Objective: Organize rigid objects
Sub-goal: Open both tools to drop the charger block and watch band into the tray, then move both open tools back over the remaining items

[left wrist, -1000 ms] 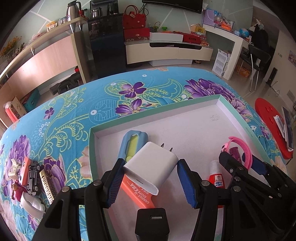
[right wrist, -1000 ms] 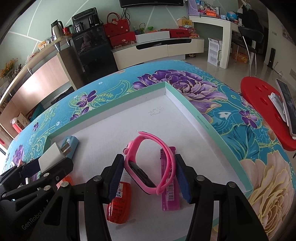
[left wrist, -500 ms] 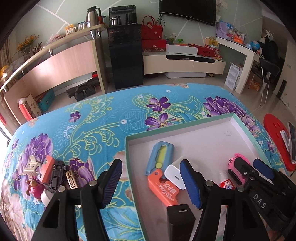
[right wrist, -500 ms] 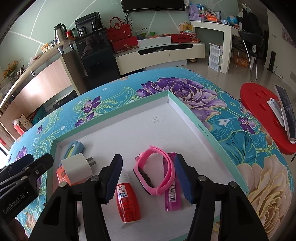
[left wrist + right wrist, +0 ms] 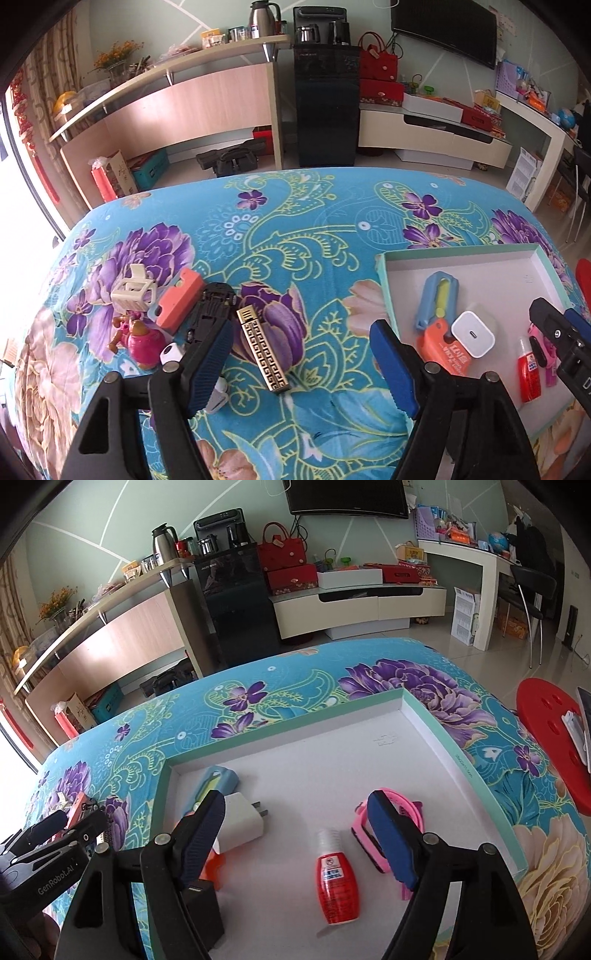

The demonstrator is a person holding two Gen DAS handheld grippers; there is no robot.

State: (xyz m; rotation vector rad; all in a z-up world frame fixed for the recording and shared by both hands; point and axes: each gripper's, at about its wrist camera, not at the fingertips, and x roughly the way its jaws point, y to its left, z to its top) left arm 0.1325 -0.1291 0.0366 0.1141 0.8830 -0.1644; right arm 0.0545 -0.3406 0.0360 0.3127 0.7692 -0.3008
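My left gripper point(image 5: 301, 326) hangs over the floral cloth left of the tray, its jaws opening and pressing on nothing. A gold patterned bar point(image 5: 262, 350) lies on the cloth below them. Beside its left finger sit a black toy car point(image 5: 210, 310), an orange piece point(image 5: 181, 301), a white hair claw point(image 5: 133, 291) and a pink figurine point(image 5: 142, 343). My right gripper point(image 5: 295, 801) is over the tray point(image 5: 443, 738), jaws opening, empty. A red bottle point(image 5: 338, 882) lies between its fingers. The pink watch point(image 5: 395, 812) lies partly behind the right finger and the white charger point(image 5: 243, 823) by the left finger.
The tray also holds a blue and yellow knife point(image 5: 218, 779), an orange knife point(image 5: 443, 350) and a black charger point(image 5: 201, 904). A red stool point(image 5: 546, 738) stands off the table's right side. The cloth's far edge drops to the floor.
The left gripper let go of the white charger in the tray, opened and swung left over the cloth. The right gripper opened off the pink watch and drew back a little.
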